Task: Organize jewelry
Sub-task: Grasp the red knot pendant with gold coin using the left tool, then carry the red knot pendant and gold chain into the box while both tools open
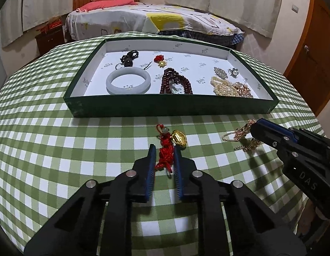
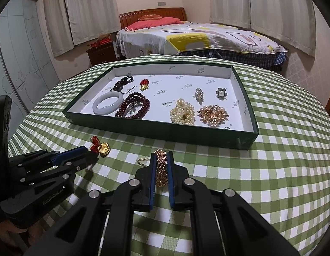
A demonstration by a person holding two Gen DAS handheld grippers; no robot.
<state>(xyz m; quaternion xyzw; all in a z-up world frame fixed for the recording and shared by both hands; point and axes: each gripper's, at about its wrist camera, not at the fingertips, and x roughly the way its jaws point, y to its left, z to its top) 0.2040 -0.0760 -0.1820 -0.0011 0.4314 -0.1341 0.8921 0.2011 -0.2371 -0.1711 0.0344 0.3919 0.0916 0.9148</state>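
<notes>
1. Sorted already, left to right in the tray (image 2: pixel 248 137): black cord (image 2: pixel 123 82), bangle (image 2: pixel 107 104), red-gold charm (image 2: pixel 144 84), dark red beads (image 2: pixel 133 107), pearls (image 2: pixel 183 112), brooch (image 2: pixel 199 93), gold cluster (image 2: pixel 212 115), pearl flower (image 2: pixel 220 92). 8 pieces in.
2. Left over, by these views: 2 pieces on the checked cloth (image 2: pixel 271 170), both short of the tray's near wall. Likely close to the end of the job.
3. Left gripper (image 1: pixel 163 149): clamped on the red tassel (image 1: pixel 163 155), cord pinched between the blue pads. No earlier view to compare. Gold pendant (image 1: pixel 179 139) sticking out past the tips at 1 o'clock, red knot at 12 o'clock, tail end trailing back toward 6 o'clock.
4. Right gripper (image 2: pixel 161 156): clenched on the gold chain (image 2: pixel 161 170), running lengthwise down the gap from 12 to 6 o'clock, top just above the tips. Thin loop of chain spilling out at 9 o'clock onto the cloth.
5. Tray at 12 o'clock from both grippers, near. Bare floor open in its far middle.
6. Still to do: lift both, carry over the near wall, set down apart from the rest.
</notes>
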